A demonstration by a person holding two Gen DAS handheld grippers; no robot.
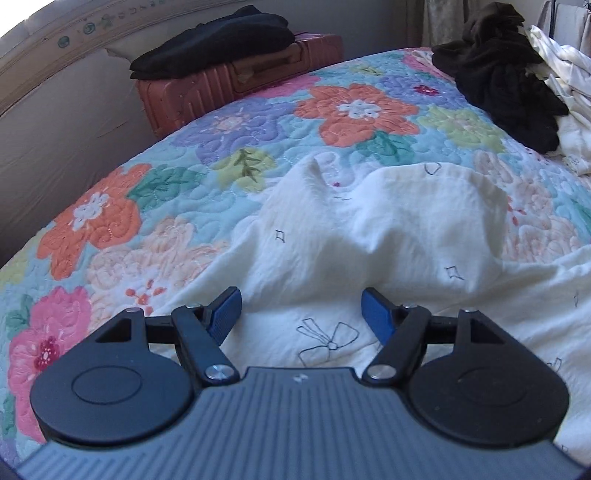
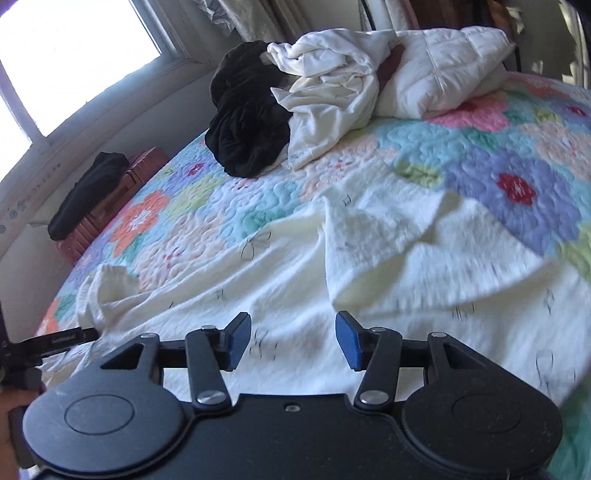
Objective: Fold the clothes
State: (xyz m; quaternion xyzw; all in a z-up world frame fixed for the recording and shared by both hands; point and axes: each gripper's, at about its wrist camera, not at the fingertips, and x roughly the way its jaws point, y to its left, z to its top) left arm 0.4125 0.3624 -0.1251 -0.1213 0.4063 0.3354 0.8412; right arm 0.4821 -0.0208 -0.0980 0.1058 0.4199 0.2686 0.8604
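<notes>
A bed covered by a quilted floral bedspread point(image 1: 229, 125) fills most of both views. At upper left of the right wrist view, a bright window point(image 2: 66, 48) throws daylight across the room. A reddish-brown ribbed suitcase point(image 1: 207, 92) stands beside the bed against a pale wall point(image 1: 55, 122), under a patterned border strip point(image 1: 74, 37). Curtains point(image 2: 255, 18) hang at top centre.

Left hand-held gripper point(image 1: 301, 314) gapes over cream garment point(image 1: 369, 240) on quilt point(image 1: 184, 166).
</notes>
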